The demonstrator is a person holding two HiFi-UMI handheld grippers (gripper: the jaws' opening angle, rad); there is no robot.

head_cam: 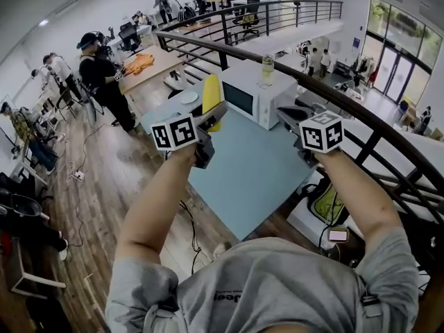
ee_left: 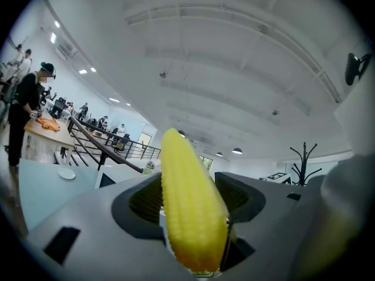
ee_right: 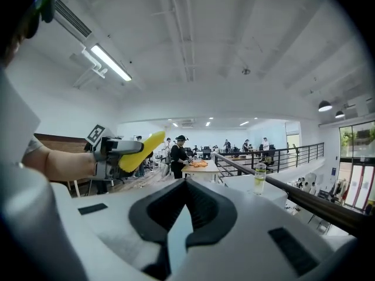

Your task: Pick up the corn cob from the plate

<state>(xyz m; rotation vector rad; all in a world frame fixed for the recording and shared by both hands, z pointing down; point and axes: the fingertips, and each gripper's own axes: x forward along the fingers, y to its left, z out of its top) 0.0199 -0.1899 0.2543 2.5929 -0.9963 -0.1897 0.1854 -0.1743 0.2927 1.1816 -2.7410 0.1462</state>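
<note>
The corn cob [ee_left: 190,209] is off the plate and in the air, clamped between the jaws of the left gripper [head_cam: 210,120]. Its long axis stands nearly upright, crosswise to the level line the gripper points along. The pads grip its lower part, and the tapered tip rises well above them with a slight lean. Judged from this, the pickup itself is done, and any coming move turns on keeping that upright cob steady in 1 gripper.

The plate [head_cam: 188,97] lies below and beyond on the far corner of the blue table [head_cam: 257,179], well apart from the cob. The right gripper [ee_right: 184,215] is held up to the cob's right at about the same height, its jaws together with nothing between them.
</note>
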